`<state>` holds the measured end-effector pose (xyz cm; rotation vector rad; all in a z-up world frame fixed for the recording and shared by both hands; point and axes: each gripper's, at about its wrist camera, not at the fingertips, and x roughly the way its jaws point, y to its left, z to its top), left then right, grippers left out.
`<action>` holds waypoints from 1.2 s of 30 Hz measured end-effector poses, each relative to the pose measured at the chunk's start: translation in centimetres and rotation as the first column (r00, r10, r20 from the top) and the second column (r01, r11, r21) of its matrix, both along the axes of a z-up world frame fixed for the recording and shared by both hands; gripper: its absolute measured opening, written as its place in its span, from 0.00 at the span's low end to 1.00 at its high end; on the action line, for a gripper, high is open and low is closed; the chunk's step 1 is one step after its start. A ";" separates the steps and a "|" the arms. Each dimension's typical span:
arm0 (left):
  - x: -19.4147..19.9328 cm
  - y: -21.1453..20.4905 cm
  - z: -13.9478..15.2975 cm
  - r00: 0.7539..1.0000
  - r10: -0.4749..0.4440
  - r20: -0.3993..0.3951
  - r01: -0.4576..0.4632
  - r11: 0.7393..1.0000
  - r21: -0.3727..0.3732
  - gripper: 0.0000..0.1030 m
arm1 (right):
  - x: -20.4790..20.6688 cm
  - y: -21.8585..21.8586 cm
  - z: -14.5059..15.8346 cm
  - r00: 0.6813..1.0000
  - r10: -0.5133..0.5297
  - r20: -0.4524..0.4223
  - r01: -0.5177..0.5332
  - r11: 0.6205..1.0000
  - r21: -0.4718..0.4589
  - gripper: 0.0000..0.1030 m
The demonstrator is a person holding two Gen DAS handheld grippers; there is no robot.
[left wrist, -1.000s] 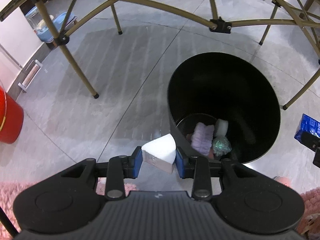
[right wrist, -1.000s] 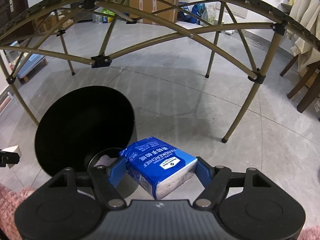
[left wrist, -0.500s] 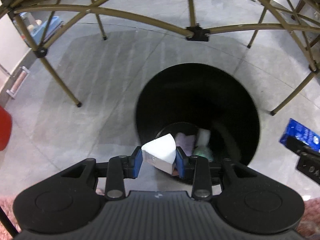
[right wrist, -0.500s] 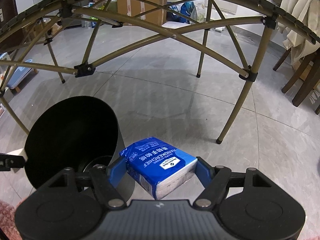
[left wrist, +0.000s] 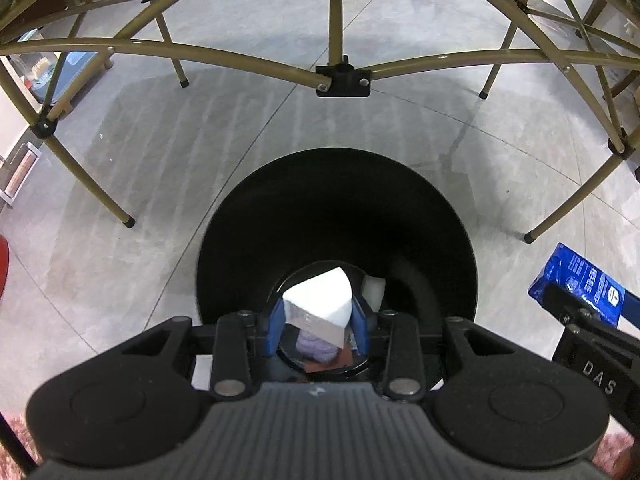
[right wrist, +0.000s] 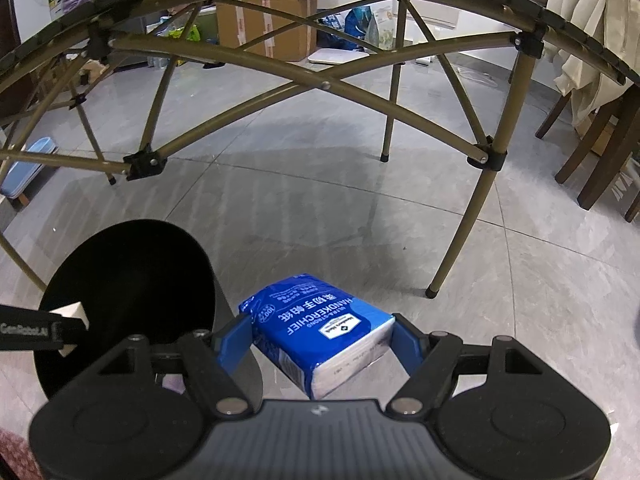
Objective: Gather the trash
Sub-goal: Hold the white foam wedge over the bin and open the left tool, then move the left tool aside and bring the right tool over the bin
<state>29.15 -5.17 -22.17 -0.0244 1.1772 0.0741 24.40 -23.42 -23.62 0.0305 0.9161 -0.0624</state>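
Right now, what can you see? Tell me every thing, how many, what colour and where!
bin: one, black, on the floor under the left hand-held gripper.
trash in bin: a purple piece, a white piece, others unclear, at the bottom.
foam wedge: one, white, over the bin's mouth, held.
tissue pack: one, blue, right of the bin, held.
table frame: one, tan with black joints, above the floor.
floor: grey tiles.
boxes: brown, far back.
chair: dark wood, far right.
left hand-held gripper: shut on the wedge.
right hand-held gripper: shut on the pack.
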 end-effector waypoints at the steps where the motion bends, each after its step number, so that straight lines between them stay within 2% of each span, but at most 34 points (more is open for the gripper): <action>1: 0.3 -0.2 -0.2 1.000 0.004 -0.005 -0.004 1.000 -0.001 0.34 | 0.1 0.0 0.0 1.000 -0.001 0.001 0.001 1.000 0.001 0.71; 16: 1.8 -1.8 -2.5 0.998 0.032 -0.062 -0.033 0.999 -0.023 0.34 | 0.5 -0.5 -0.8 1.000 -0.007 -0.010 0.006 1.000 -0.012 0.71; 25: 2.1 -1.7 -2.7 0.996 0.048 -0.069 -0.049 0.999 -0.014 0.37 | 0.4 -0.7 -0.8 1.000 -0.006 -0.007 0.006 1.000 -0.002 0.71; 28: 2.0 -1.8 -2.6 0.997 0.048 -0.065 -0.049 0.999 -0.012 0.45 | 0.3 -0.8 -0.8 1.000 -0.006 -0.004 0.006 1.000 -0.002 0.71; 30: 1.9 -1.8 -2.5 0.997 0.044 -0.058 -0.045 0.999 -0.012 0.59 | 0.2 -0.8 -0.8 1.000 -0.006 -0.004 0.006 1.000 -0.001 0.71; 32: 1.9 -1.8 -2.4 0.998 0.046 -0.053 -0.047 0.999 -0.009 0.91 | 0.2 -0.8 -0.8 1.000 -0.005 -0.006 0.005 1.000 0.000 0.71; 33: 1.8 -1.8 -2.4 0.997 0.052 -0.051 -0.052 0.999 -0.001 0.97 | 0.2 -0.9 -0.8 1.000 -0.004 -0.007 0.004 1.000 0.000 0.71; 36: 1.8 -1.8 -2.6 0.996 0.053 -0.069 -0.052 0.999 0.008 1.00 | 0.2 -0.9 -0.9 1.000 -0.006 -0.009 0.006 1.000 0.000 0.71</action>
